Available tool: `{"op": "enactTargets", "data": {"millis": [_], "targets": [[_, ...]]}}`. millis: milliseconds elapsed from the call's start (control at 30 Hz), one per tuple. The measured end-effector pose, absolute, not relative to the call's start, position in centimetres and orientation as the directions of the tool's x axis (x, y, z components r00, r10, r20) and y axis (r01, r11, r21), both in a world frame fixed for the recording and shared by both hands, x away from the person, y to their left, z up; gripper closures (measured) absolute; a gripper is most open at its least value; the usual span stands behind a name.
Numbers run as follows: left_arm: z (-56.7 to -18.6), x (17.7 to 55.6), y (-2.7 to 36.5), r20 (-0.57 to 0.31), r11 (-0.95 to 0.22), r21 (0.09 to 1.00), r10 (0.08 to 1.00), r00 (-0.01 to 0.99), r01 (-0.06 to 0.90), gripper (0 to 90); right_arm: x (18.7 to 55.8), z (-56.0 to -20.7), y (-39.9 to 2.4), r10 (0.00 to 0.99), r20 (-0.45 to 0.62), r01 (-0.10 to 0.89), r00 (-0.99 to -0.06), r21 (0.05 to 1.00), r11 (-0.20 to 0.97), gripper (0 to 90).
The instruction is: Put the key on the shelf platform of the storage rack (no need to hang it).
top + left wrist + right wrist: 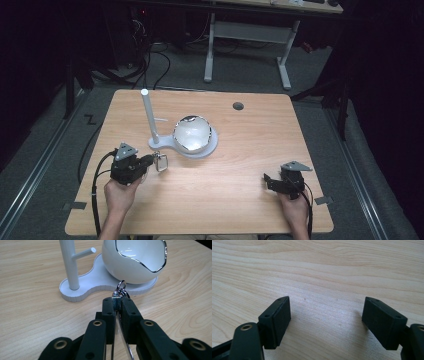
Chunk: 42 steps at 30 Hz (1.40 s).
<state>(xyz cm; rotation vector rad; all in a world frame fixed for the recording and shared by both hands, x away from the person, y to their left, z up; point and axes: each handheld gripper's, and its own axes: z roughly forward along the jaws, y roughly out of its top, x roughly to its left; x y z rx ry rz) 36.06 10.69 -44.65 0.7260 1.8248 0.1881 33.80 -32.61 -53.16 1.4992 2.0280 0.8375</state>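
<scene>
My left gripper (117, 305) was clamped on a metal key ring (121, 290), its 2 jaws pinching the clasp so the loops stuck out just in front of the white stand (82, 288). The ring hung close to the stand's base, below the white bowl (135, 262) seated on it. My right gripper (325, 315) rested apart over the bare wooden table (324, 270), jaws spread wide around nothing.
</scene>
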Motion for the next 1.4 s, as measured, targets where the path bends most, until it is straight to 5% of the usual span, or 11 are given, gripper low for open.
{"op": "enactTargets", "data": {"millis": [1400], "targets": [[-38.5, 34.9, 6.6, -0.817, 0.73, 0.489, 0.575, -0.043, 0.478, 81.9, 33.8, -53.2, -32.6, 0.958, -0.019, 0.665, -0.285, 0.716, 0.212, 23.4]]}}
